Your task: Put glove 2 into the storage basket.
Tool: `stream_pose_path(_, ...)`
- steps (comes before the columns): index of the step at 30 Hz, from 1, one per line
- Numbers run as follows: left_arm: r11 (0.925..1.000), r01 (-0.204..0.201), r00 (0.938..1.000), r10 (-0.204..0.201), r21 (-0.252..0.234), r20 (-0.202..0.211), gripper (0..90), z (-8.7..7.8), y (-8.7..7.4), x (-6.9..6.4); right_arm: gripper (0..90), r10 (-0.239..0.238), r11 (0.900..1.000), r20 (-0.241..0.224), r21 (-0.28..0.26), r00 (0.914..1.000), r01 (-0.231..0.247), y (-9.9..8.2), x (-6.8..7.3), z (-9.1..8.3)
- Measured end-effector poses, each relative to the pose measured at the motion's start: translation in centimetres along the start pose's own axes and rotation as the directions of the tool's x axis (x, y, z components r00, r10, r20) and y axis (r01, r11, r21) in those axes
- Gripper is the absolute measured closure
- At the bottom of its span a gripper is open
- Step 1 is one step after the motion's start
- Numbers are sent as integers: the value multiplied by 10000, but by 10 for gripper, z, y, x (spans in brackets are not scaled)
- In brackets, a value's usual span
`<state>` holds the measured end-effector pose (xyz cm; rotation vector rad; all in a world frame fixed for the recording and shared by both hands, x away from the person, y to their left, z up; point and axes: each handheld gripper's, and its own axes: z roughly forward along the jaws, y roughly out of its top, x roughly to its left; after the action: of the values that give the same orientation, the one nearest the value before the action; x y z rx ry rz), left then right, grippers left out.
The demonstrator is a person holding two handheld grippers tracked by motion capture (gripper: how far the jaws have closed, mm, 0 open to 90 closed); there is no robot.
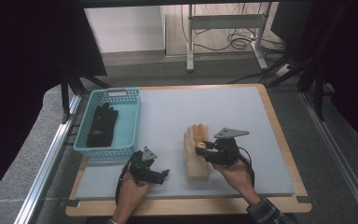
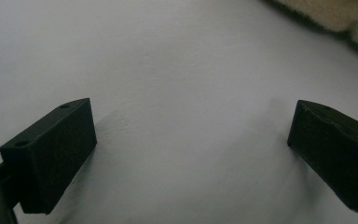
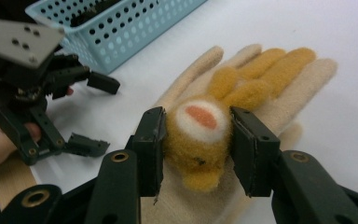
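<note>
Grey tabletop (image 1: 242, 112), right claw (image 3: 196, 140) clamping glove's (image 3: 279, 100) orange patch — wrist hidden, left claw (image 2: 191, 154) wide, empty.

1. A wooden table (image 1: 279, 140) carries a pale grey mat (image 1: 223, 107) that covers nearly all of its top, leaving a thin wood border on the right and near edges.
2. A light blue perforated basket (image 1: 129, 122) rests at the mat's left side, hanging partly past its left edge.
3. A beige glove (image 1: 195, 161) lies flat on the mat near its middle, fingers pointing toward the far edge.
</note>
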<state>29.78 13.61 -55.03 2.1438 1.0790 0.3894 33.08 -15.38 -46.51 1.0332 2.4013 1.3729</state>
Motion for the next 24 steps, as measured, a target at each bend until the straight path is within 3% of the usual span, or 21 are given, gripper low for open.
stream_pose_path(15,10000,-3,10000,3,9,5,12,0,0,0,546,-187,9980,669,618,9976,146,-25,2,20)
stream_pose_path(17,10000,-4,10000,4,9,4,12,0,0,0,509,-251,9958,735,900,9970,184,-29,0,24)
stream_pose_path(24,10000,-33,10000,33,35,3,12,0,0,0,371,-332,9955,444,898,9985,291,-25,-5,17)
